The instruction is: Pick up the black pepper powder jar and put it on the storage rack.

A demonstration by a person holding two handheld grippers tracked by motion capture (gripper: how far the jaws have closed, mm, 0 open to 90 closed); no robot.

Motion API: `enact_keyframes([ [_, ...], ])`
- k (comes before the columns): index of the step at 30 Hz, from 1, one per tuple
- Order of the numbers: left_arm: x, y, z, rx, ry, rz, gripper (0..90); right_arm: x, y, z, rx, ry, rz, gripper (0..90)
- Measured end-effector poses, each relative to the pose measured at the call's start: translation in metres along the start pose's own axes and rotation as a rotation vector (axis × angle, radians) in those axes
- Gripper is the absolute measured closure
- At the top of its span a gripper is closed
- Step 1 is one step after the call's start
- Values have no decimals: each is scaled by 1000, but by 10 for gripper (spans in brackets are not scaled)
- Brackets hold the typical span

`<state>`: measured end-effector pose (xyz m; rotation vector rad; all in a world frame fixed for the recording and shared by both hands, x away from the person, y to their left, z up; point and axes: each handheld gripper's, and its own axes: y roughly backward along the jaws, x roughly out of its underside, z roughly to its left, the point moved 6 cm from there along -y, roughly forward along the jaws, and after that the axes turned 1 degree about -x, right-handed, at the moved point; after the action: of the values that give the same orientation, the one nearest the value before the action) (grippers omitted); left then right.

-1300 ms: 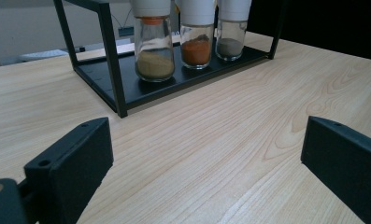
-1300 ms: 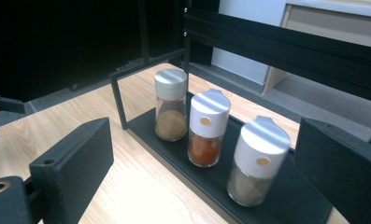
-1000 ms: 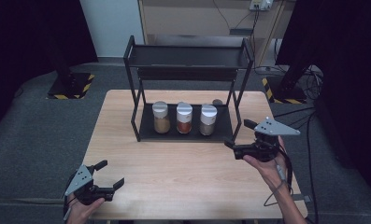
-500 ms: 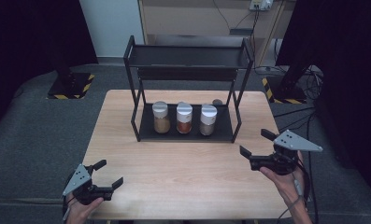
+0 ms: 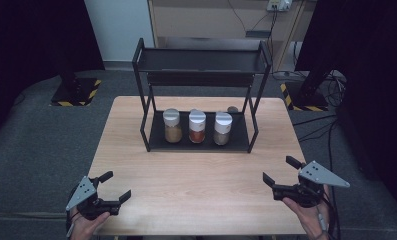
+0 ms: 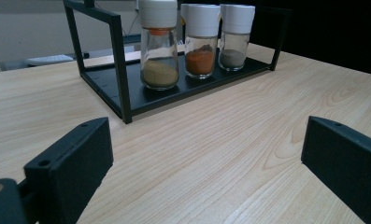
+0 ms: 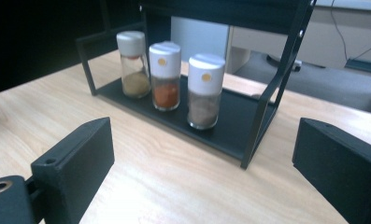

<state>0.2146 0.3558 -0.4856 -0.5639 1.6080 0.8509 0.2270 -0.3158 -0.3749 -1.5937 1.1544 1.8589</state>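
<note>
three glass spice jars with white caps are standing in a row on the bottom tray of the black metal two-tier rack point(image 5: 145, 131) at the far middle of the pale wooden desk point(image 5: 196, 195): the jar of yellow-tan powder point(image 5: 172, 126) on the left, the jar of orange-red powder point(image 5: 197, 126) in the middle, the jar of grey-brown powder point(image 5: 222, 128) on the right, each just beside its neighbour and upright. the rack's upper shelf is sitting bare. the left tongs point(image 5: 109, 189) are hovering at the near left corner of the desk, jaws spread wide and holding nothing; the right tongs point(image 5: 280, 171) are hanging near the right edge, likewise gaping and empty, both well apart from the rack. to my eye the loading looks done, or else not yet begun; no jar is in hand, and nothing is lying loose on the desk to be put away.
</note>
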Motion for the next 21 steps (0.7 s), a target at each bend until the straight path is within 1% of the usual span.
enact_keyframes([
  [3, 0, 0, 0, -1, -3, 1, 11, 10, -1, 0, -1, -6, 13, 58],
  [5, 0, 0, -1, -4, -6, 2, 11, 17, -1, 0, -1, -23, 13, 58],
  [9, 0, 0, -1, -6, -9, 5, 11, 29, -1, -1, 7, -31, 15, 59],
  [11, -1, 0, -1, -6, -13, 6, 12, 35, -1, -2, 7, -43, 13, 59],
  [15, -1, -1, -1, -5, -17, 8, 13, 44, -4, 2, 23, -25, 25, 63],
  [21, -1, -1, -1, -3, -19, 4, 13, 54, -8, 2, 17, -44, 35, 63],
])
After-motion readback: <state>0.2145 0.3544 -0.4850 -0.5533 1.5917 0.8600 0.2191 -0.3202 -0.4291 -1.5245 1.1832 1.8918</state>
